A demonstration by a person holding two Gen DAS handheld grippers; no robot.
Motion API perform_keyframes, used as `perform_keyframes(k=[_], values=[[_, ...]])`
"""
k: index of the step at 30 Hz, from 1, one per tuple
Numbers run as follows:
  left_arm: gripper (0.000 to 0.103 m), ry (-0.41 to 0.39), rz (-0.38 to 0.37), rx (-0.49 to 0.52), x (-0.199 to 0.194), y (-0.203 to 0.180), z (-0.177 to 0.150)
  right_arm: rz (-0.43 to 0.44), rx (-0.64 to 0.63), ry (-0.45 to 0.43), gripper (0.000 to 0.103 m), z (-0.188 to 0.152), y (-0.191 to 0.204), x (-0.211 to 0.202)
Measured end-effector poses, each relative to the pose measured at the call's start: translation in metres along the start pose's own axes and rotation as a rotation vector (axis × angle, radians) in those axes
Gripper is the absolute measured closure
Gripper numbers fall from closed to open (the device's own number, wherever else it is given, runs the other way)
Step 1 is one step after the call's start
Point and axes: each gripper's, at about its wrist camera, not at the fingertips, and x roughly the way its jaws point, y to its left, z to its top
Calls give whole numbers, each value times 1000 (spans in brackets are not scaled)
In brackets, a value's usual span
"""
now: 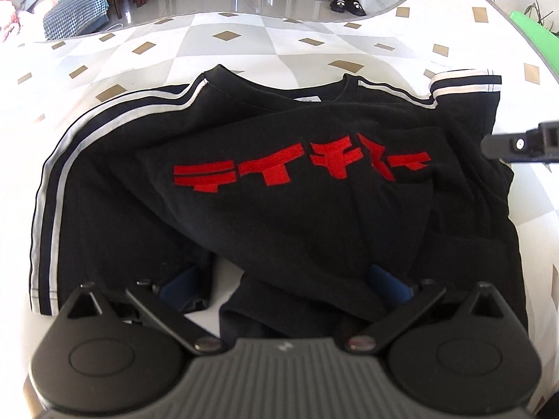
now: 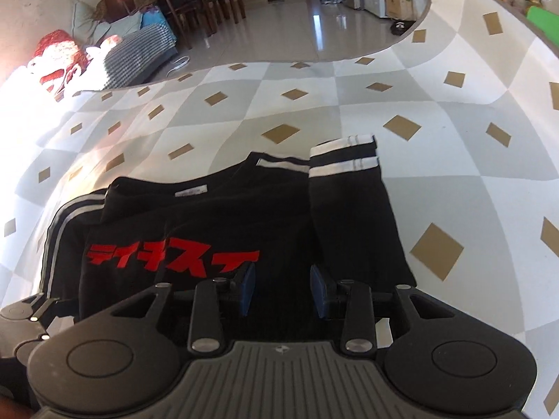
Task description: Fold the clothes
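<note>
A black T-shirt (image 1: 279, 209) with red characters and white sleeve stripes lies partly folded on the table. Its lower part is turned up over the chest. One striped sleeve (image 2: 344, 188) is folded in along the right side. My left gripper (image 1: 286, 279) is at the shirt's near hem with its jaws wide apart. Loose cloth drapes over its right finger (image 1: 387, 279), and nothing is pinched. My right gripper (image 2: 283, 289) hovers over the shirt's right half, open, with a gap between the blue pads (image 2: 248, 289) and only cloth below. The right gripper's finger (image 1: 517, 145) also pokes in from the right edge.
The table (image 2: 436, 181) carries a white and grey checked cover with tan diamonds. Its curved far edge drops to a tiled floor. A green object (image 1: 534, 38) stands at the right edge. Chairs, a sofa and boxes are far off in the room.
</note>
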Motion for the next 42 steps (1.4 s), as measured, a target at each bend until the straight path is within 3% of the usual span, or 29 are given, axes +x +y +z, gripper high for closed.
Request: perform_keyframes(k=[8,16,33,38,42], values=[[0,-10,2,-21,-11,3,-15,8,-80,99,68,-38,20,22],[0,-17,-2,-11,-16,5,-20,-79,-195,68,60,-77,43,13],[0,1,7,-36,-20,1,-35,-142,-121,116,54,-92,55,-2],[0,-5,-4,-52,-23,6,-31,-92,-26,117,55,-80,48,-3],[0,-39,-5,-57,-34,15,-23,-77,42,54,55,-63,29,-18]])
